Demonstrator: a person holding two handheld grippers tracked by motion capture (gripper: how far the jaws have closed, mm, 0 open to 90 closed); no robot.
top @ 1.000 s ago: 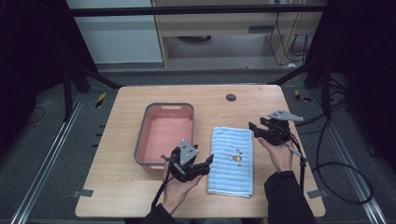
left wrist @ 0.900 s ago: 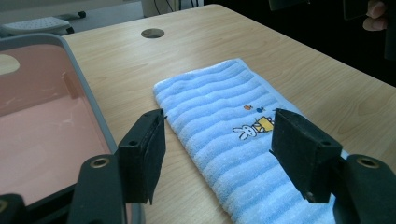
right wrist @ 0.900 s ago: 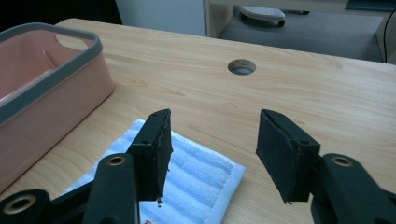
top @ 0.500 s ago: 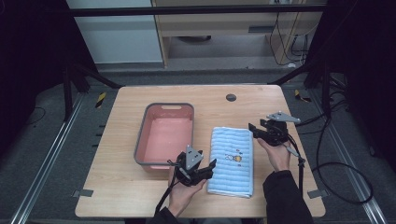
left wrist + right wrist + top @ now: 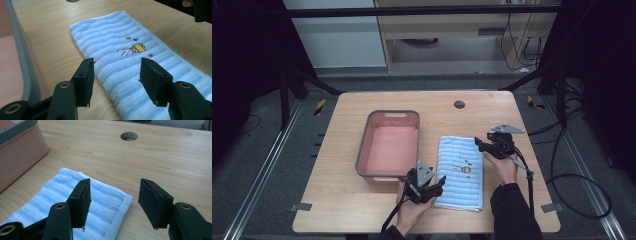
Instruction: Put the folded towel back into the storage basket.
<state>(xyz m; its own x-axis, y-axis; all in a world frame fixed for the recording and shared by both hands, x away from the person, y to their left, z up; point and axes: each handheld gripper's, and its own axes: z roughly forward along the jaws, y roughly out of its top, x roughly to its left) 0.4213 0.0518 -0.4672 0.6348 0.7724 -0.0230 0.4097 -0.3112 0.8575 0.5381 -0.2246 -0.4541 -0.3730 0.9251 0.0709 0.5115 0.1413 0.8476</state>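
The left gripper (image 5: 432, 186) has just been closing its black jaws, which stand apart over the near left edge of the towel (image 5: 461, 172) without pressing it; the right gripper (image 5: 484, 145) holds its jaws apart over the far right corner, gripping nothing. The towel is ribbed pale-blue terry, folded oblong, flat on the desk (image 5: 337, 210) just beside the pink tub (image 5: 391, 146); the left gripper view shows its small stitched rabbit (image 5: 131, 49), and the right gripper view the round hole (image 5: 129, 136) in the pale wood.
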